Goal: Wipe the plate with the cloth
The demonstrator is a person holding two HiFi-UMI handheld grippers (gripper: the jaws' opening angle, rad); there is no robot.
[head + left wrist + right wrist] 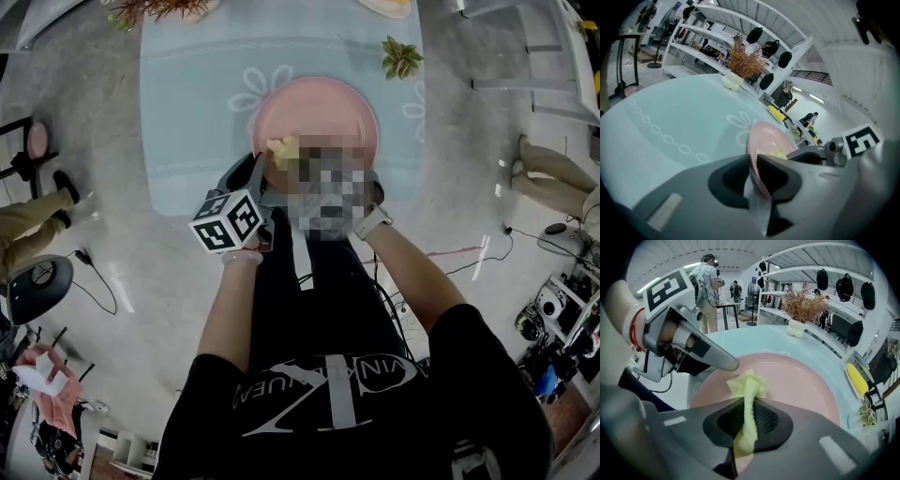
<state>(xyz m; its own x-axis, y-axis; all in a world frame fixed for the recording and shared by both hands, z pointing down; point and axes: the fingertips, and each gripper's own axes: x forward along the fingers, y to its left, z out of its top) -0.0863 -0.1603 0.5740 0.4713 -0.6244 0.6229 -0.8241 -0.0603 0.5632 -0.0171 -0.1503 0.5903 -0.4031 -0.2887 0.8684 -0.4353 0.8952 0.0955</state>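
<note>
A pink plate (319, 112) is held tilted above the pale blue table (197, 103). My left gripper (753, 174) is shut on the plate's near rim (757, 154), seen edge-on in the left gripper view. A yellow cloth (747, 399) is pinched in my right gripper (746, 420), its bunched end resting on the plate's (797, 385) inner face. In the head view the cloth (281, 150) shows at the plate's lower left; a mosaic patch hides the right gripper there. The left gripper (684, 345) reaches in from the left in the right gripper view.
A vase of dried grasses (740, 61) stands at the table's far side. A small green plant (401, 58) sits near the plate on the table. A yellow item (857, 376) lies at the table's right. White shelving (740, 28) and people (707, 287) are behind.
</note>
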